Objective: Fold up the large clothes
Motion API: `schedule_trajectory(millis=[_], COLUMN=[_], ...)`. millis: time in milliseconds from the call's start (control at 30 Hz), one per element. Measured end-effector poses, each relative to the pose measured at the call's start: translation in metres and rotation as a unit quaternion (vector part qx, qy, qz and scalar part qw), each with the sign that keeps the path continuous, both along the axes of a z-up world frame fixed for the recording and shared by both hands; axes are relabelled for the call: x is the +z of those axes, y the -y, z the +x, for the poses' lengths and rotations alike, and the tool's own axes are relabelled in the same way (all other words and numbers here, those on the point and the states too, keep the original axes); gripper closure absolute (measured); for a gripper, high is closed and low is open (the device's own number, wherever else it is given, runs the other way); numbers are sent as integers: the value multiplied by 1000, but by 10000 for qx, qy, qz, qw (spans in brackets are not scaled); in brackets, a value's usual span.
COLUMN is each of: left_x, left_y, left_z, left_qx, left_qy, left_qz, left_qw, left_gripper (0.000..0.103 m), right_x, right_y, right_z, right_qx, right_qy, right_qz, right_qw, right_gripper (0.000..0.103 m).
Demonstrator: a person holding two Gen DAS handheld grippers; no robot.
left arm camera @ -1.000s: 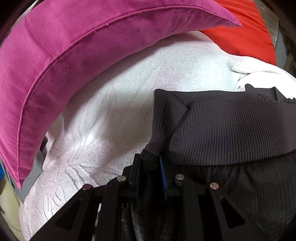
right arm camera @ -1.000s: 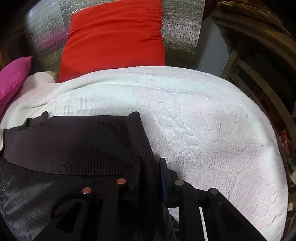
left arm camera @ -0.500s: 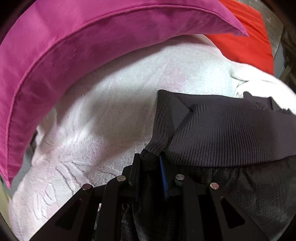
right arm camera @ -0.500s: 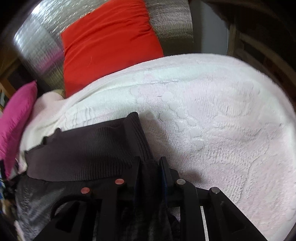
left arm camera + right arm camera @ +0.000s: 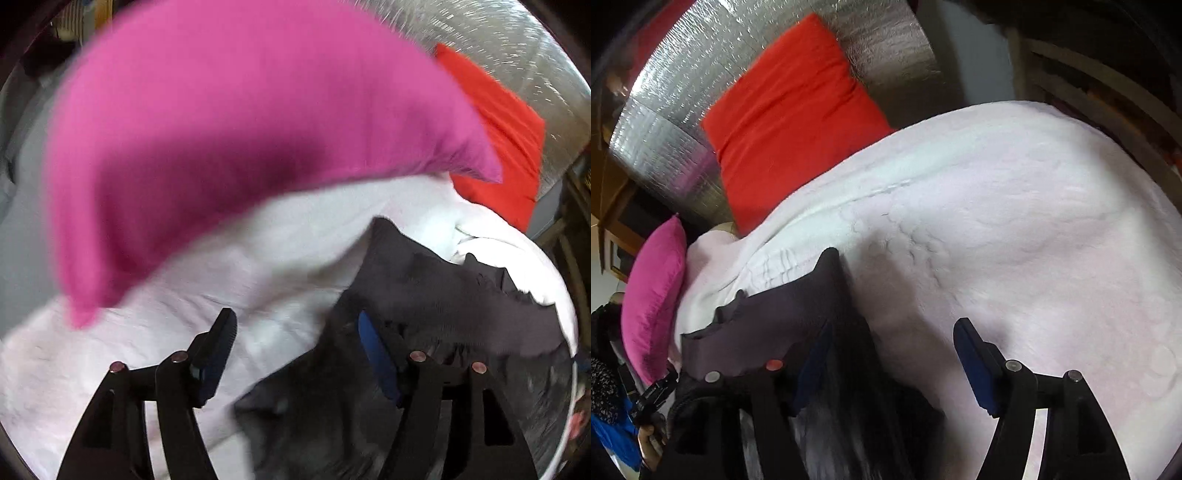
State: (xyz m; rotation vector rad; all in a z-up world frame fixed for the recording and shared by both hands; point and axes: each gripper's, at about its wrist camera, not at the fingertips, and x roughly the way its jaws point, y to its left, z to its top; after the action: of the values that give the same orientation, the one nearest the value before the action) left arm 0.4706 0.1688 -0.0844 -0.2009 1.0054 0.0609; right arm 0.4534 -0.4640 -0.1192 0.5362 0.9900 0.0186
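A dark grey garment (image 5: 424,295) with a ribbed knit band lies on a white textured blanket (image 5: 258,277). My left gripper (image 5: 295,332) hangs above the garment's left corner, jaws opening wide. The cloth sits under the right finger (image 5: 373,350) and no pad presses on it. In the right wrist view the same garment (image 5: 775,306) lies at the lower left. My right gripper (image 5: 892,350) is above its right corner, jaws opening. Dark cloth shows blurred below the left finger (image 5: 812,362), loose between the jaws.
A pink cushion (image 5: 221,129) leans over the blanket's far left, a red cushion (image 5: 786,110) rests against a silver foil panel (image 5: 665,122) at the back. Wooden furniture (image 5: 1108,81) stands to the right. A person's hand (image 5: 646,439) shows at the lower left.
Both grippers were shut on the garment's corners. They have let go, spread wide, lifted and rolled. The corners now rest on the blanket, and both views are tilted and blurred.
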Motion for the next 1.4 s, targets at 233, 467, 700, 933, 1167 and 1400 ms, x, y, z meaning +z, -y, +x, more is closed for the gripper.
schedule_trajectory(millis=[233,467,700,933,1167,1400], left_x=[-10,-30,-33,4,-21,18], left_y=[-27,-8,7,25,33,9], left_z=[-65,-90,-90,-102,-94,-136], left_qx=[-570,-785,-882,-950,-784,-247], left_qy=[4,60,-125,224,-54,500], left_qz=[-579,-485,-508,54,523,532], left_qw=[9967,9957,9947,9952,9955,9970], left_gripper=[32,32,60,87,73,57], right_x=[-14,-16,-22,41,-30,7], right_y=[-12,-18,-56,-70,-57,-43], right_z=[-57,-74,-63,-89,-79,-108], right_qx=[634,543,1162,1141,625,291], right_qy=[13,260,-104,597,-63,225], right_qz=[339,399,-477,-1399,-1135,-1228], right_qw=[9974,9974,9920,9818,9916,9917], right_gripper=[31,32,78,96,89,65])
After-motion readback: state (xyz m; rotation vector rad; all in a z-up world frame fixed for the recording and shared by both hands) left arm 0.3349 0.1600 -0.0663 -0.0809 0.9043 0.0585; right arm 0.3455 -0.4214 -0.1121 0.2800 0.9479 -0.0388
